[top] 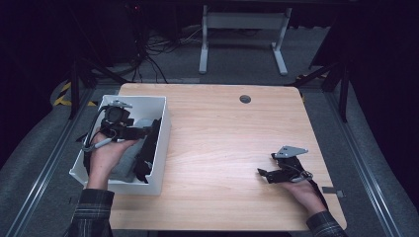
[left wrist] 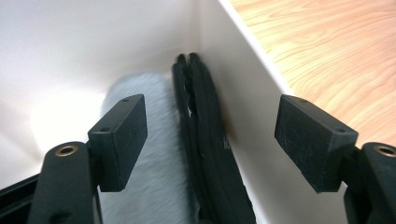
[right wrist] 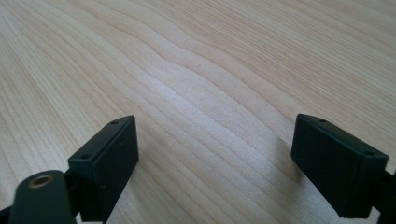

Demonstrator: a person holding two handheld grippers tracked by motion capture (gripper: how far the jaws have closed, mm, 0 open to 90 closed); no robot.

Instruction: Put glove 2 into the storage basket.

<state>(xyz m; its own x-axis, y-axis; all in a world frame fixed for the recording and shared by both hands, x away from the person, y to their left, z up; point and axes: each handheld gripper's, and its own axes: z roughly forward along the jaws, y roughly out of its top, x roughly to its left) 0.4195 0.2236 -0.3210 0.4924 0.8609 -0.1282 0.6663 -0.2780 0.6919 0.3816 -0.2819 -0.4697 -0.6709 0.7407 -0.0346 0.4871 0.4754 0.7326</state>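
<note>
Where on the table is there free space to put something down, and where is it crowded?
The wooden table is bare between the white bin and the right gripper, and back toward the round grommet. The bin is crowded: grey cloth and black cloth fill it, with the left gripper above them.

A light wooden table point(top: 232, 148) stands on grey carpet point(top: 34, 148); behind it, a white desk frame point(top: 242, 34) and tangled cables point(top: 148, 54) in darkness.

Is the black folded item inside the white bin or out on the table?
Inside. The black folded item stands on edge against the white bin wall, beside a grey item; the left gripper is open, holding nothing.
</note>
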